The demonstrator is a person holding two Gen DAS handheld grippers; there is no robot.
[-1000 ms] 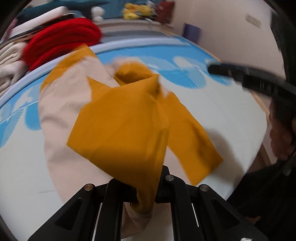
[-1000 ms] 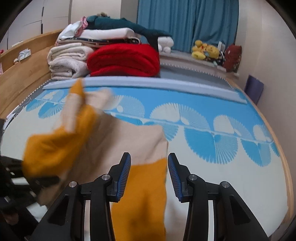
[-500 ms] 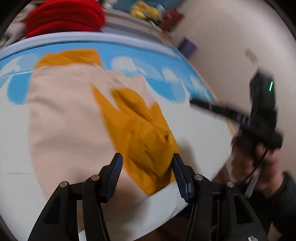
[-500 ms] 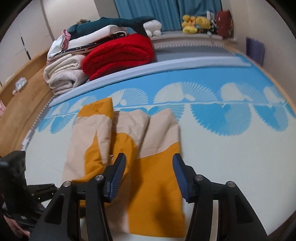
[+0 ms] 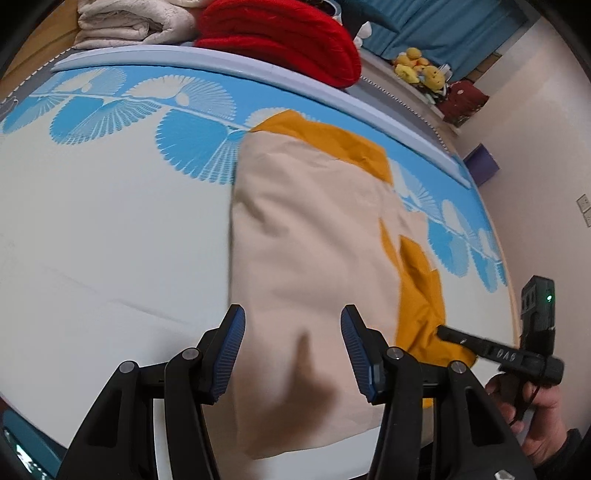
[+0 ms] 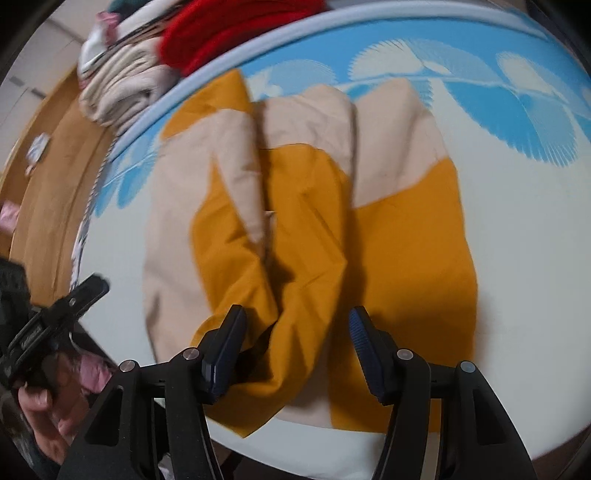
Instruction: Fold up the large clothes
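Note:
A large beige and mustard-yellow garment (image 5: 314, 236) lies partly folded on the bed, near its front edge; in the right wrist view (image 6: 314, 206) its mustard sleeves and hem lie toward me. My left gripper (image 5: 291, 350) is open and empty, hovering over the beige part at the garment's left side. My right gripper (image 6: 295, 350) is open and empty, just above the mustard folds near the bed edge. The right gripper also shows in the left wrist view (image 5: 480, 343), its tip at the mustard hem.
The bed sheet (image 5: 110, 240) is white with blue fan patterns. A red blanket (image 5: 280, 37) and beige folded blankets (image 5: 129, 18) are stacked at the far side. Plush toys (image 5: 417, 68) sit by the blue curtain. A wooden bed frame (image 6: 48, 192) runs on the left.
My left gripper let go of the mustard sleeve, which now lies on the garment, and swung left over the beige part. My right gripper moved down close to the mustard folds.

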